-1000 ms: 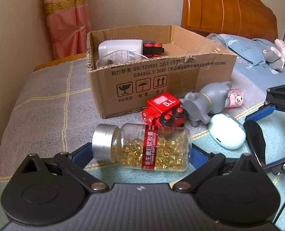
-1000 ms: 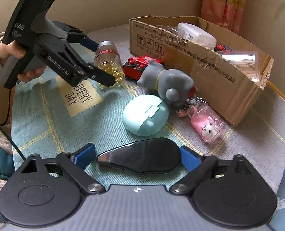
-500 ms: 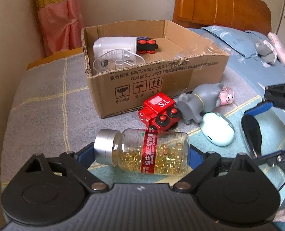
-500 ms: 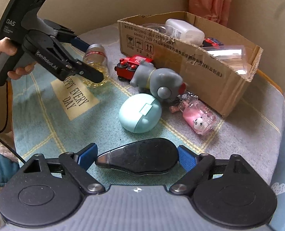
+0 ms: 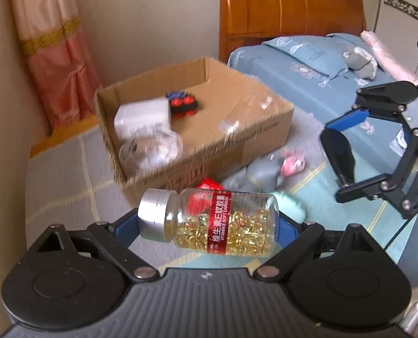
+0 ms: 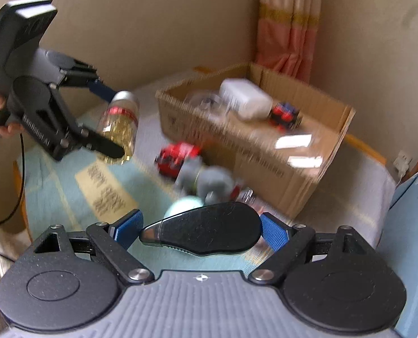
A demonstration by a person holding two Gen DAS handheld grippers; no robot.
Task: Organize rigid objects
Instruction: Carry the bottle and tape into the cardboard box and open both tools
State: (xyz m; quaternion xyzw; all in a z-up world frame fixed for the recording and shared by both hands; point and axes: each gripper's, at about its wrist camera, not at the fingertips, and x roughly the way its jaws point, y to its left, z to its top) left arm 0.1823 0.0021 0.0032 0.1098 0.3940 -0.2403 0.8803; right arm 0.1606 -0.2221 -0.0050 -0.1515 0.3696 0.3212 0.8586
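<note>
Both of our grippers have risen off the bedspread since a second ago, each carrying its load up with it. Our left gripper [image 5: 209,222] is clamped end to end on the capsule bottle [image 5: 211,222], its jaws having just closed a little onto it; one blue pad [image 5: 127,222] presses the silver cap and the other the base. The bottle lies sideways in the air, yellow softgels pooled along its lower side, in front of the cardboard box [image 5: 197,146]. Our right gripper [image 6: 200,232] holds the black computer mouse [image 6: 206,229] lengthwise between its blue pads, lifted clear above the mint-green case [image 6: 183,205]. Left below on the bedspread [image 6: 68,180], just beside the box wall, are the red toy train [image 6: 177,155], the grey elephant figure [image 6: 209,180] and the pink keychain [image 5: 293,163]. Inside the box we see a white bottle [image 6: 245,101], a clear round container [image 5: 152,152] and a small red-wheeled toy [image 6: 285,114]. Much of the background is motion-blurred.
</note>
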